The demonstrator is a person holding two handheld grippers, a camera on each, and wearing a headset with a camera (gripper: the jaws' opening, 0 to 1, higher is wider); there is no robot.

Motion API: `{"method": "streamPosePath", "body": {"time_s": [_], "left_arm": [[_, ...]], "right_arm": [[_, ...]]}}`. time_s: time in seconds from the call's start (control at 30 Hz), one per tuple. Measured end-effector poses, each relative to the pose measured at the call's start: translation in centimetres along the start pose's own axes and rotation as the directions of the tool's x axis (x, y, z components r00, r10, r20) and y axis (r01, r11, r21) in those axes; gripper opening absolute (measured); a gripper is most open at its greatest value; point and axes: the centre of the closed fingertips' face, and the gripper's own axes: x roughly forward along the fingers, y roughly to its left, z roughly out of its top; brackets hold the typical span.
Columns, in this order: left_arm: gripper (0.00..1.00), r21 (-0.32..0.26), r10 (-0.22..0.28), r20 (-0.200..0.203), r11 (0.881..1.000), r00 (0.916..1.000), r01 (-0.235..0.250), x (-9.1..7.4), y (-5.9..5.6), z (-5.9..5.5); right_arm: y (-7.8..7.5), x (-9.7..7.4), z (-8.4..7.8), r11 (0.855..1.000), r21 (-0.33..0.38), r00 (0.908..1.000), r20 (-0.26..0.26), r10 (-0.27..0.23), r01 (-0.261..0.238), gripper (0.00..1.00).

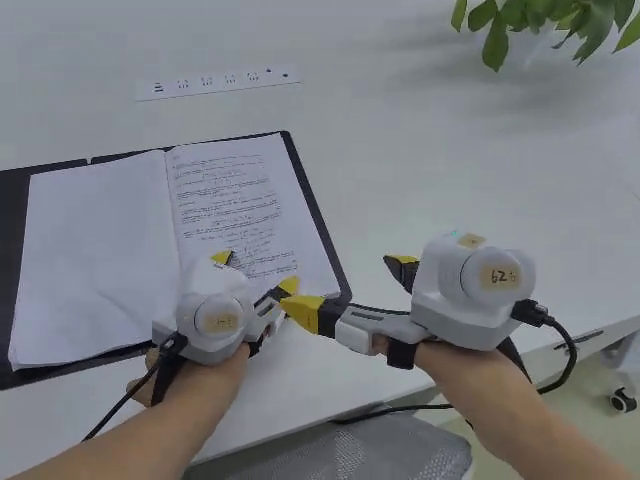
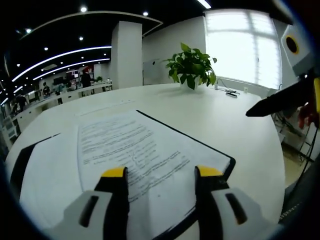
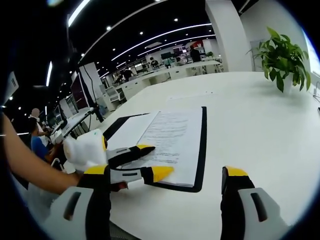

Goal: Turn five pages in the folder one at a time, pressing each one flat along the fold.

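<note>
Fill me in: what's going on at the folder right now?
A person holds a gripper in each hand over a white table. The black folder lies open, with a blank sheet on its left half and a printed page on its right. The left gripper, jaws open, is at the printed page's lower right corner without pinching it. The right gripper, also open, hangs beside the folder's right edge, holding nothing.
</note>
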Motion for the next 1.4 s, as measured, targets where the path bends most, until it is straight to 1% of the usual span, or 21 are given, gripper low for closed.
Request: {"method": "streamPosePath", "body": {"time_s": [0.03,0.17,0.23,0.27,0.4,0.47,0.63,0.67,0.73,0.77,0.8,0.83,0.87,0.93,1.03,1.17,1.2,1.3,1.33,1.37,1.4], "left_arm": [[0.49,-0.002,-0.005,0.003,1.000,1.0000,0.005,-0.1,-0.1,0.0],[0.48,-0.007,-0.002,0.022,1.000,0.9998,0.002,-0.1,-0.1,0.0],[0.41,-0.014,0.003,0.029,1.000,0.9996,-0.003,-0.3,0.2,0.0],[0.39,-0.014,0.002,0.032,1.000,0.9995,-0.001,-0.3,0.2,-0.1],[0.37,-0.014,0.002,0.033,1.000,0.9994,-0.002,-0.2,0.3,0.0],[0.33,-0.018,0.004,0.041,1.000,0.9992,-0.004,-0.3,0.3,0.0],[0.26,-0.032,0.006,0.048,0.999,0.9988,-0.005,-0.4,0.6,0.0],[0.24,-0.057,0.011,0.051,0.998,0.9986,-0.008,-0.4,0.8,0.1],[0.21,-0.058,0.012,0.050,0.998,0.9987,-0.009,-0.5,0.9,0.0],[0.19,-0.078,0.018,0.046,0.997,0.9988,-0.014,-0.5,1.0,0.0],[0.14,-0.108,0.031,0.046,0.994,0.9984,-0.026,-0.6,1.4,0.0],[0.12,-0.126,0.033,0.049,0.992,0.9982,-0.027,-0.6,1.5,0.1],[0.10,-0.118,0.031,0.045,0.993,0.9985,-0.026,-0.6,1.7,0.1],[0.09,-0.103,0.027,0.043,0.994,0.9987,-0.022,-0.5,1.6,0.1],[0.08,-0.120,0.027,0.041,0.993,0.9988,-0.022,-0.6,1.7,0.1],[0.06,-0.157,0.026,0.039,0.987,0.9989,-0.020,-0.6,1.6,0.0],[0.05,-0.187,0.036,0.039,0.982,0.9986,-0.029,-0.6,1.7,0.0],[0.04,-0.204,0.035,0.035,0.978,0.9988,-0.027,-0.6,1.9,0.0],[0.03,-0.223,0.026,0.032,0.975,0.9992,-0.018,-0.5,1.7,0.0],[0.03,-0.217,0.026,0.033,0.976,0.9991,-0.019,-0.5,1.8,0.0],[0.02,-0.225,0.026,0.032,0.974,0.9992,-0.018,-0.5,1.8,0.0]], "right_arm": [[0.0,0.1,0.0,1.000,0.001,1.0000,-0.001,0.001,-0.001,0.91],[-0.1,0.2,-0.1,1.000,0.001,1.0000,-0.008,0.002,-0.002,0.91],[-0.1,0.4,-0.2,1.000,0.002,0.9999,-0.012,0.005,-0.005,0.91],[-0.1,0.5,-0.2,1.000,0.001,0.9999,-0.013,0.007,-0.007,0.91],[0.0,0.7,-0.4,1.000,-0.001,0.9997,-0.022,0.012,-0.012,0.91],[0.0,0.9,-0.5,1.000,-0.002,0.9995,-0.027,0.015,-0.015,0.91],[0.1,1.0,-0.4,1.000,0.000,0.9995,-0.028,0.017,-0.017,0.90],[0.2,1.1,-0.4,1.000,-0.001,0.9994,-0.031,0.018,-0.018,0.90],[0.2,1.2,-0.4,1.000,-0.004,0.9994,-0.030,0.020,-0.020,0.90],[0.2,1.3,-0.4,1.000,-0.003,0.9993,-0.032,0.021,-0.021,0.90],[0.2,1.3,-0.5,1.000,-0.002,0.9992,-0.034,0.022,-0.022,0.90],[0.2,1.4,-0.5,1.000,-0.002,0.9991,-0.035,0.023,-0.023,0.90],[0.2,1.5,-0.5,1.000,-0.003,0.9990,-0.037,0.024,-0.025,0.90],[0.3,1.6,-0.6,1.000,-0.006,0.9987,-0.042,0.028,-0.028,0.90],[0.4,1.9,-0.7,0.999,-0.006,0.9984,-0.045,0.034,-0.035,0.89],[0.5,2.3,-0.7,0.999,-0.004,0.9980,-0.045,0.044,-0.044,0.88],[0.5,2.3,-0.7,0.999,-0.004,0.9980,-0.046,0.044,-0.044,0.88],[0.5,2.6,-0.6,0.999,-0.003,0.9977,-0.043,0.052,-0.053,0.86],[0.6,2.8,-0.6,0.999,-0.001,0.9975,-0.044,0.055,-0.055,0.86],[0.6,2.9,-0.6,0.998,-0.001,0.9974,-0.045,0.056,-0.056,0.85],[0.6,3.0,-0.5,0.998,-0.003,0.9974,-0.043,0.057,-0.057,0.85]]}}
